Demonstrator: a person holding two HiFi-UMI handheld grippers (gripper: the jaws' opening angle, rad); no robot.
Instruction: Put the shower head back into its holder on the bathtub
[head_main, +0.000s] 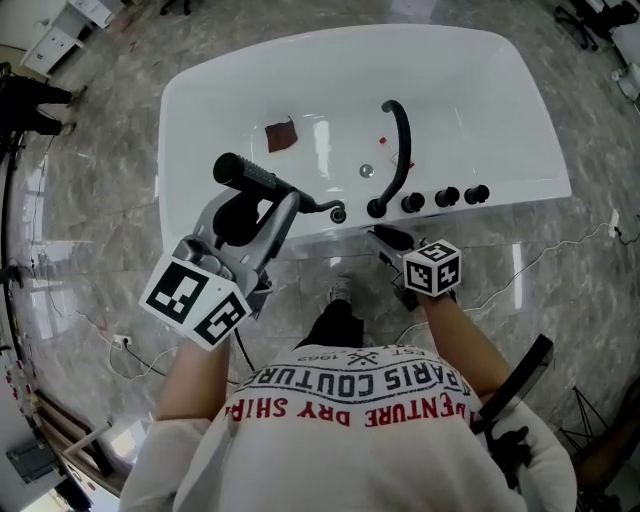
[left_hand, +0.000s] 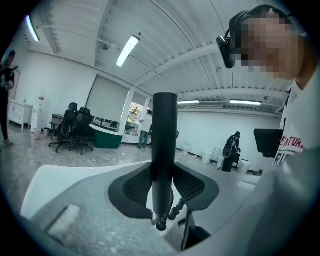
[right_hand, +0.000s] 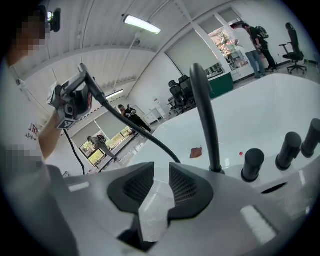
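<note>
Head view: the left tongs (head_main: 262, 200) clamp the black shower head (head_main: 240, 170) above the white bathtub (head_main: 480, 90). Near its rim, the right tongs (right_hand: 160, 187) stand parted, holding nothing.

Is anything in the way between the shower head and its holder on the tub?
Nothing visible is. The left hand-held gripper grips the shower head beside the holder on the tub rim, with only its own hose between them. The spout stands on the holder's far side.
</note>
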